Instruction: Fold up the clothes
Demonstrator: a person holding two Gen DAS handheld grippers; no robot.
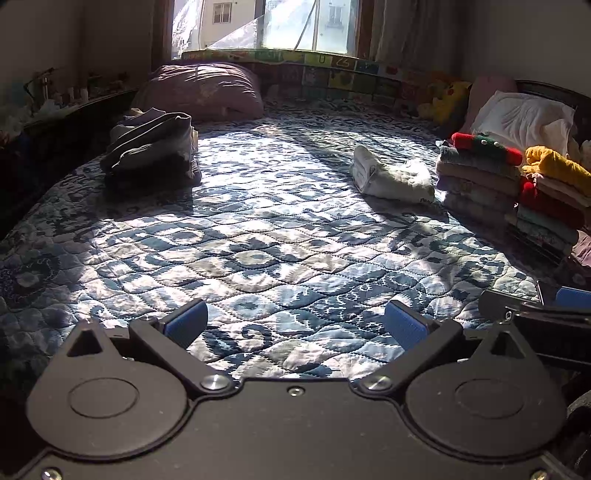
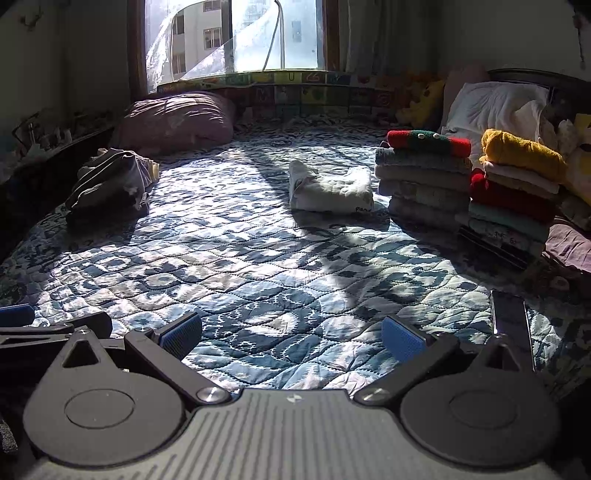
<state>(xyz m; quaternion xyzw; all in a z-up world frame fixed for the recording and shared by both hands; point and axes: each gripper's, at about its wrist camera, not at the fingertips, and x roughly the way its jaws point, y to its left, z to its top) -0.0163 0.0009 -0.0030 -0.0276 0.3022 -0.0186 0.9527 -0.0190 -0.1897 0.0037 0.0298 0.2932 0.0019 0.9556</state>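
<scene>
Both tools hover low over the near end of the bed, side by side and empty. The left gripper [image 1: 295, 325] has its blue pads spread wide with only quilt between them; the right gripper [image 2: 291, 334] is spread the same way, grasping nothing. Each shows at the edge of the other's view.

The blue-and-white patterned quilt [image 1: 258, 229] lies bare in front of them, striped with sunlight from the window [image 1: 266, 26] at the far end. The clothes sit well away from the tools. A folded white garment [image 2: 328, 188] rests alone on the quilt towards the right. Just beside it, further right, stand two stacks of folded clothes [image 2: 424, 181], the nearer one topped by a red and green knit [image 2: 428, 142], the other by a mustard-yellow piece [image 2: 521, 151]. On the far left a dark rumpled pile of clothes [image 1: 151, 147] sits near the bed's edge, with a mauve pillow [image 1: 201, 90] behind it. A white pillow [image 2: 498, 107] leans behind the stacks, and a strip of colourful tiles [image 1: 332, 74] runs below the window. A dark flat object [image 2: 511, 321] lies on the quilt just right of the right tool.
</scene>
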